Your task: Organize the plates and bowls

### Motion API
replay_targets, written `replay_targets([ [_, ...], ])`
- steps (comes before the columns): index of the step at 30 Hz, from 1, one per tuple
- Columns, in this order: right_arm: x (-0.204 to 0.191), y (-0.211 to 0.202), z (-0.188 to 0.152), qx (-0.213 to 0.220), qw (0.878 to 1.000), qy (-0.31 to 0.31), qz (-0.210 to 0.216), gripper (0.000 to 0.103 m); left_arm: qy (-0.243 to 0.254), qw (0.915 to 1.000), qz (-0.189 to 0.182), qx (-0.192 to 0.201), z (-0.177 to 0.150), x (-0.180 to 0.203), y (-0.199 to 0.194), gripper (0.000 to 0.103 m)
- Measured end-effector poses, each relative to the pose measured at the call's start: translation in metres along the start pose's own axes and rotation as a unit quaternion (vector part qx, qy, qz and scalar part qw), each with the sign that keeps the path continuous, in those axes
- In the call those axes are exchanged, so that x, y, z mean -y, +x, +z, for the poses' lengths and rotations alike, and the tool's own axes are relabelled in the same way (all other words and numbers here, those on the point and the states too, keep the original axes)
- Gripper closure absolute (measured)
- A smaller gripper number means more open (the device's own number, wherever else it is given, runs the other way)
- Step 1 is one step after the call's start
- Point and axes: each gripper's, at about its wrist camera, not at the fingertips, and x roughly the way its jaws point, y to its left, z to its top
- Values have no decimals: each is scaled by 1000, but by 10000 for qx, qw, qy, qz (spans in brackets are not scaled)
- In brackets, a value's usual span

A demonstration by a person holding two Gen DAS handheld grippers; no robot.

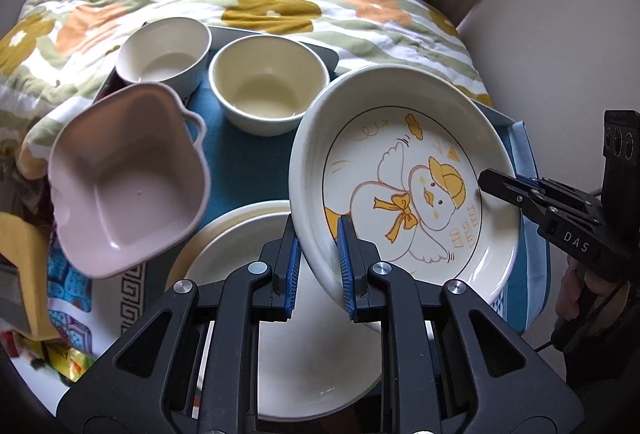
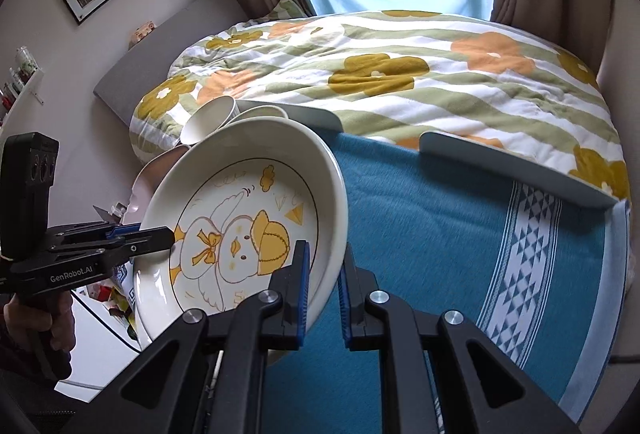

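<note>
While both sets of fingers are clamping opposite rims of the duck plate [image 1: 404, 190], left gripper [image 1: 318, 258] and right gripper [image 2: 324, 294], I'm holding it tilted above the blue cloth [image 2: 440, 234] (clear of the plain plates [image 1: 248, 246]); next I'm needing somewhere to set it.

A glossy, smooth glazed ceramic finish is seen on the duck plate [image 1: 400, 194] and the two cream bowls [image 1: 268, 90]. The pink square bowl [image 1: 124, 182] looks matt, like plastic. The teal cloth [image 2: 440, 234] appears woven and soft, the floral quilt [image 2: 400, 74] puffy fabric.
</note>
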Motion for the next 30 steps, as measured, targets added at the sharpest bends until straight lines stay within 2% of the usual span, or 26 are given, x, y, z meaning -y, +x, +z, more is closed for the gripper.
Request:
replay_targets([
  [6, -45, 6, -45, 60, 9987, 471, -172, 91, 410, 9990, -129, -146, -35, -41, -17, 88],
  [14, -87, 17, -85, 77, 9961, 697, -536, 91, 739, 9964, -232, -345, -70, -76, -11, 88],
  [22, -90, 25, -107, 85, 9924, 937, -791, 91, 1000, 9933, -281, -498, -78, -74, 7, 88],
  [30, -82, 27, -109, 103, 9899, 1070, -927, 91, 1167, 9911, -260, -577, -71, -65, 22, 87],
])
